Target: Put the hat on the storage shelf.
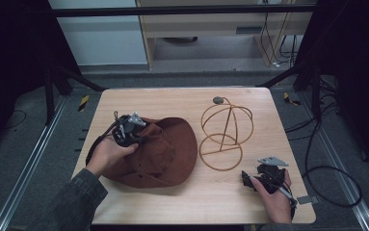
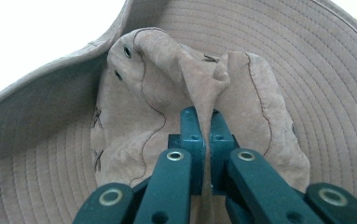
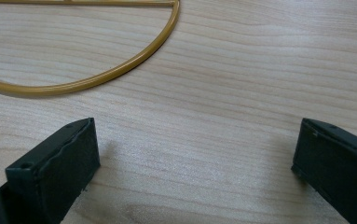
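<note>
Tabletop (image 1: 182, 202): light wood, carrying every item; its near right corner is lying bare under the right hand.

Hat (image 1: 167, 154): brown, wide-brimmed, soft fabric, lying on the left half of the tabletop with the crown collapsed and creased. In the left gripper view the crown (image 2: 167, 107) is bunching into an upright fold.

Hat stand (image 1: 225, 132): yellow wire frame, a ring base with a globe-shaped cage rising from it, standing just beside the hat's right brim, apart from it as far as the high view is showing. Part of the ring base (image 3: 97, 77) is showing in the right gripper view.

Left gripper (image 2: 203, 122): jaws are pressing together on the fold of crown fabric, pinching it (a thin layer is sitting between them). In the high view it (image 1: 126, 130) is sitting over the hat's left side.

Right gripper (image 3: 195, 154): jaws are standing spread wide, holding nothing, low over bare wood near the stand's base. In the high view it (image 1: 264, 178) is sitting at the near right.

Step in hand: judged as securing the hat by its crown, ahead of moving it to the stand.

Next move: probably calling for lifting the hat clear and carrying it rightward over the cage; the free gripper may be needed to steady the light wire base or open the slumped crown.
</note>
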Demonstrator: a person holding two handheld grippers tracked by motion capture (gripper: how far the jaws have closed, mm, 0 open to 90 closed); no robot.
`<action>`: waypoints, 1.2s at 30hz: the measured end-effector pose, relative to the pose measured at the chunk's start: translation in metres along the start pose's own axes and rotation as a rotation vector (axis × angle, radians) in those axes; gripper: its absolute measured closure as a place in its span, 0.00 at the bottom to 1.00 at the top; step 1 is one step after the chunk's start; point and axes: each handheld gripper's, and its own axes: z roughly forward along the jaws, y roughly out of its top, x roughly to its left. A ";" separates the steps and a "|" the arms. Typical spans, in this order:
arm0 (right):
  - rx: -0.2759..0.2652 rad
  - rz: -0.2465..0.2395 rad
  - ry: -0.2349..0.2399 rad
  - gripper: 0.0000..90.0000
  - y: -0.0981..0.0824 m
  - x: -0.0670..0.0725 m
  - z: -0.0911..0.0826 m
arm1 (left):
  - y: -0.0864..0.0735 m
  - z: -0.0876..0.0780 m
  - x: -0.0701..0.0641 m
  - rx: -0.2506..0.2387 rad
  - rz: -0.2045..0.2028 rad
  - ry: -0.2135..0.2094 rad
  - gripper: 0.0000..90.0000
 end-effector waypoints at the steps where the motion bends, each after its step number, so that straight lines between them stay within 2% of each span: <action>1: 0.000 0.000 0.000 0.00 0.000 0.000 0.000 | 0.000 -0.002 -0.001 -0.008 0.001 0.001 0.98; 8: 0.000 0.000 0.000 0.00 0.000 0.000 0.000 | 0.002 -0.016 -0.006 -0.049 0.014 0.006 0.99; 20: 0.000 0.001 -0.001 0.00 0.000 0.000 0.000 | 0.019 -0.063 -0.017 -0.127 0.076 0.025 0.99; 27: 0.000 0.002 -0.002 0.00 0.000 0.000 0.000 | 0.021 -0.080 -0.023 -0.137 0.097 0.037 0.99; 36: 0.000 0.003 -0.002 0.00 0.000 0.000 0.000 | 0.017 -0.104 -0.023 -0.149 0.114 0.056 0.99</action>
